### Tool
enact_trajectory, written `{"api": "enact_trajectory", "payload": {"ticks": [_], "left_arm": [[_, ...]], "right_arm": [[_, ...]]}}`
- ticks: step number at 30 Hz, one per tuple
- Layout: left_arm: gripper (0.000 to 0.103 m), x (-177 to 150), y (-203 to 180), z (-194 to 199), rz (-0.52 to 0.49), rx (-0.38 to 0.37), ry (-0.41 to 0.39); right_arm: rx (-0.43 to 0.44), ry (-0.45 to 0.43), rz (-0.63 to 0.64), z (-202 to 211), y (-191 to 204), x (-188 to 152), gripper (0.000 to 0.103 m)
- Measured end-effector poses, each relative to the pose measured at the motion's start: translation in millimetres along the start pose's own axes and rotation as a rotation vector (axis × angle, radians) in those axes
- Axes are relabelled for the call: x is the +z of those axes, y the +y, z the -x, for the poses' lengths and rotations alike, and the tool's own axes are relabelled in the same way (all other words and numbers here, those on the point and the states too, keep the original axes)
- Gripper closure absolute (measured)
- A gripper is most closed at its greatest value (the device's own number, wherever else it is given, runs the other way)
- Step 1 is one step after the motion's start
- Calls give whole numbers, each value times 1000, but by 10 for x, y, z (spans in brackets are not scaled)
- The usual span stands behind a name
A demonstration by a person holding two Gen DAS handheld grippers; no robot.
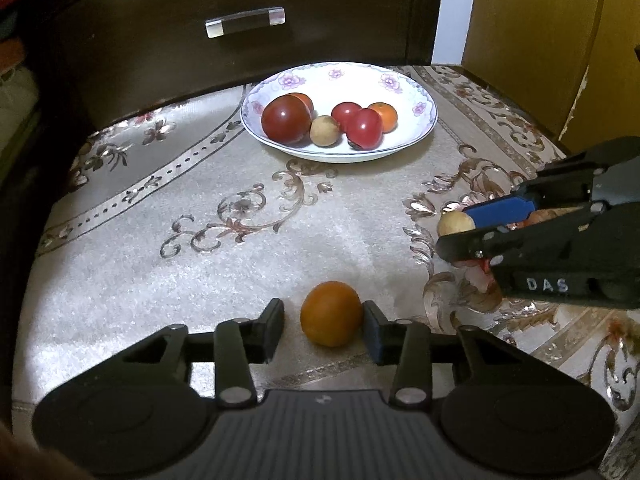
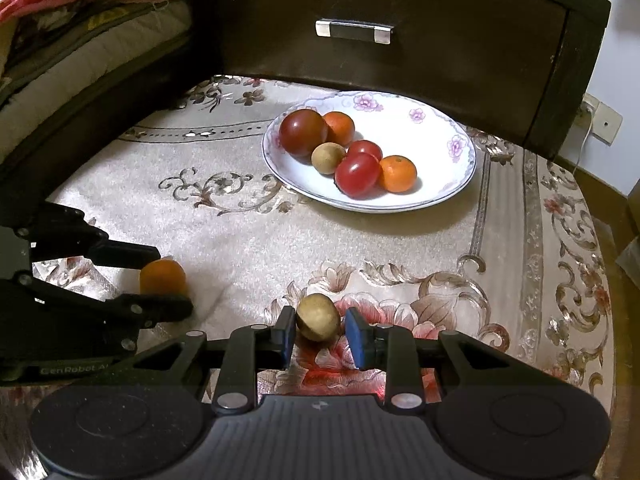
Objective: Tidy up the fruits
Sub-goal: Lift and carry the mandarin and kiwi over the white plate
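An orange fruit (image 1: 331,313) lies on the patterned cloth (image 1: 224,264) covering the tabletop, straddled by the left gripper (image 1: 324,326). Its jaws stand apart: the right pad touches or nearly touches the fruit's side, while a clear gap shows at the left pad, so nothing is clamped yet. The low, straddling position suits a sideways pinch across the fruit's widest part.

Off to its right, a tan round fruit (image 2: 318,317) lies on the cloth's red flower pattern, bracketed the same way by the right gripper (image 2: 320,336). Its blue pads (image 2: 357,340) sit just beside the fruit, the left one touching or almost so, the right one with a sliver of space; these jaws are apart too.

Farther back, near the dark drawer front (image 2: 380,36), the white flowered plate (image 2: 448,184) carries six fruits bunched toward its left half: a big dark red one, two small red ones, two orange ones and a tan one. Its bare right half looks like the likely destination for both loose fruits, probably the last left to gather.
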State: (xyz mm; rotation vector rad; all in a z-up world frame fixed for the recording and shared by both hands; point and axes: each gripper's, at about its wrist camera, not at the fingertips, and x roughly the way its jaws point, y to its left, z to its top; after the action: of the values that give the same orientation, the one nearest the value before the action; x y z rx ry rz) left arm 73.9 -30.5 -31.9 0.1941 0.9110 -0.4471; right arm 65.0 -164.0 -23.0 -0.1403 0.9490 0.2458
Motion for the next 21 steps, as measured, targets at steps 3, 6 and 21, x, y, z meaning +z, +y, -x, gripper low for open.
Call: {"api": "enact_trajectory", "payload": {"ticks": [3, 6, 21], "left_arm": [[65, 16, -6, 8, 12, -12, 7], [65, 29, -15, 8, 16, -18, 11], [65, 576, 26, 55, 50, -24, -104]], "right_arm": [[-4, 4, 4, -1, 14, 2, 81], [2, 3, 4, 2, 10, 6, 82], [26, -88, -78, 133, -194, 300, 83]]}}
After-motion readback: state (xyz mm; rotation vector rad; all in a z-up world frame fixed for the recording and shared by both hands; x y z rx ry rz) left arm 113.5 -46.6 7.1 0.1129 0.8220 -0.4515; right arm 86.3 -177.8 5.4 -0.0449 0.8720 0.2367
